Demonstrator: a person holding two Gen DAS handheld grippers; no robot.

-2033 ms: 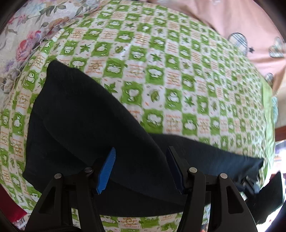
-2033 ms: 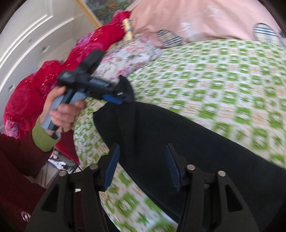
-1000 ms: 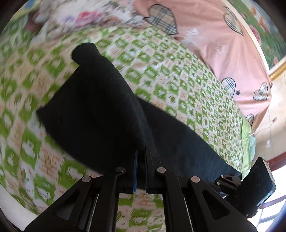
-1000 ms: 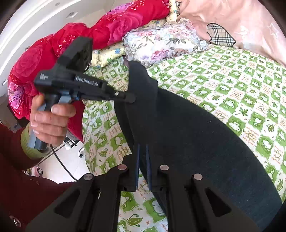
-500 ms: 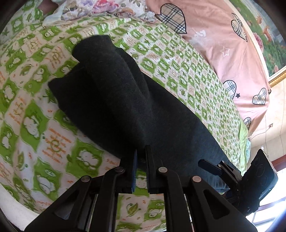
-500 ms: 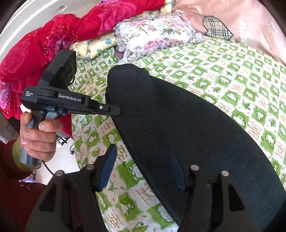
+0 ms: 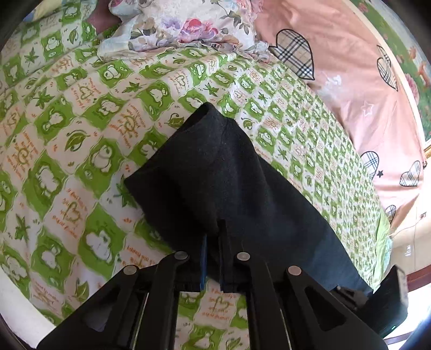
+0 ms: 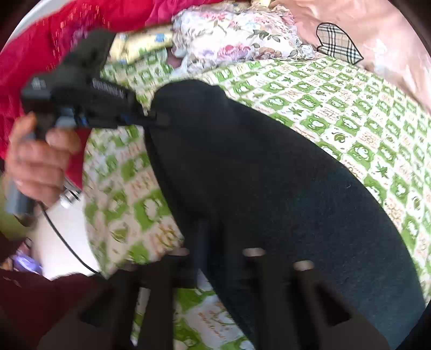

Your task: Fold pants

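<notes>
Across the middle of both frames lie the pants, a dark band on the green checked sheet, running from centre frame down to the lower right. At the bottom of the left wrist view the left gripper is clenched on the near edge of the cloth, blue pads tight together with fabric pinched between them. In the right wrist view the right gripper is blurred, but its fingers stand together over the dark cloth, so it looks clamped on the pants too. The other tool shows at upper left of that frame, a hand round its handle, its tip biting the pants' edge. A floral pillow sits at the top, a pink quilt at upper right, red bedding at upper left.

By my reading the fold is under way: both near corners are gripped and the far end bulges up. Next, lift both edges together, carry them evenly across the cloth, lay them flush, then let go.
</notes>
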